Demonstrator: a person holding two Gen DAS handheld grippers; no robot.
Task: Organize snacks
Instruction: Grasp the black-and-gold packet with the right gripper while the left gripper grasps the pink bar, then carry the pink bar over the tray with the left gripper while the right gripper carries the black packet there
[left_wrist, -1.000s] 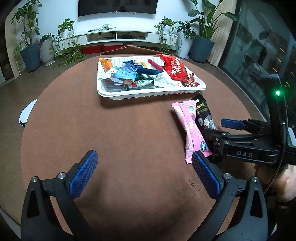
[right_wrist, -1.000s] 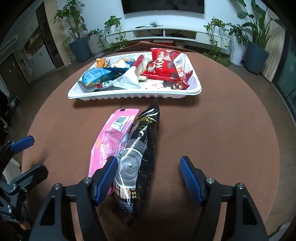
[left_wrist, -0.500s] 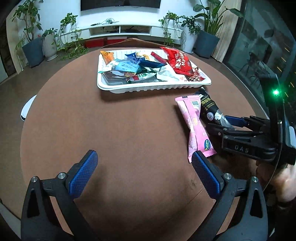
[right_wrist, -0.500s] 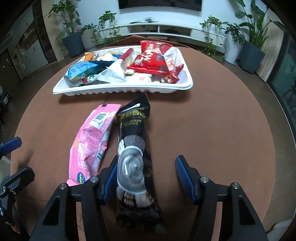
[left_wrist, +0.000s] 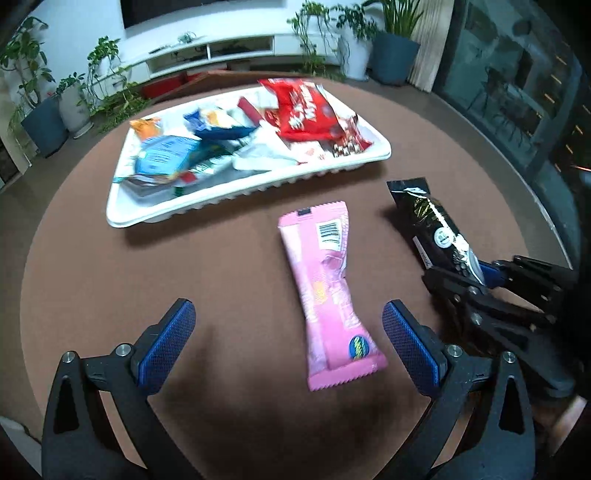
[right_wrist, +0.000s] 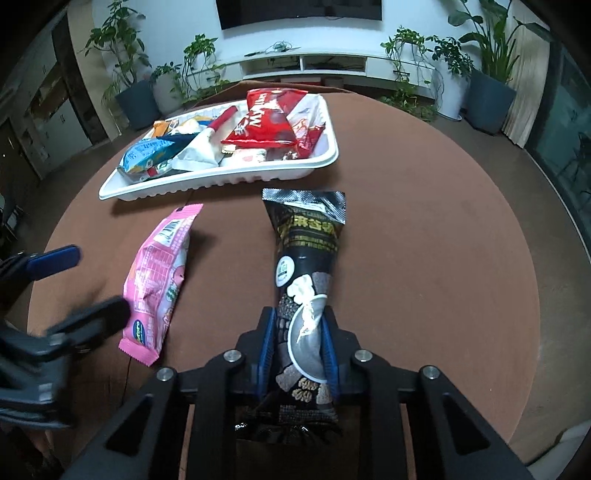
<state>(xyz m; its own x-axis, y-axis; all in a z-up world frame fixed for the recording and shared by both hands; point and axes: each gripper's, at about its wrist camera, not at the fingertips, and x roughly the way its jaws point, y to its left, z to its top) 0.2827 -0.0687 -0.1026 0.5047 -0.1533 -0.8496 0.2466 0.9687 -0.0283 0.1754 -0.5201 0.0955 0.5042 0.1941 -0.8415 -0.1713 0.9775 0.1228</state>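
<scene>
Here, notes by item.
Right gripper (right_wrist: 297, 349): jaws closing, nearly together; blue pads press both sides of the black packet (right_wrist: 304, 266) at its lower third.
Left gripper (left_wrist: 288, 343): jaws wide apart, nothing between the pads; the pink packet's lower end lies on the table between the fingertips, no contact.
Pose: both grippers angled steeply down toward the table (right_wrist: 424, 240); right one sits beside the left, toward the table's right edge.
Black packet: long, glossy foil, crimped ends, far end pointing toward the tray; whether it is off the table, cannot tell.
Pink packet (left_wrist: 327, 280): long, flat plastic wrapper, barcode at far end, lying near the table's middle, apart from the black one.
Tray (left_wrist: 236, 192): white, ribbed rim, shallow rectangle, toward the table's far edge; heaped with mixed wrappers, a large red bag (left_wrist: 306, 110) at its right end.
Table: round, matte brown surface.
</scene>
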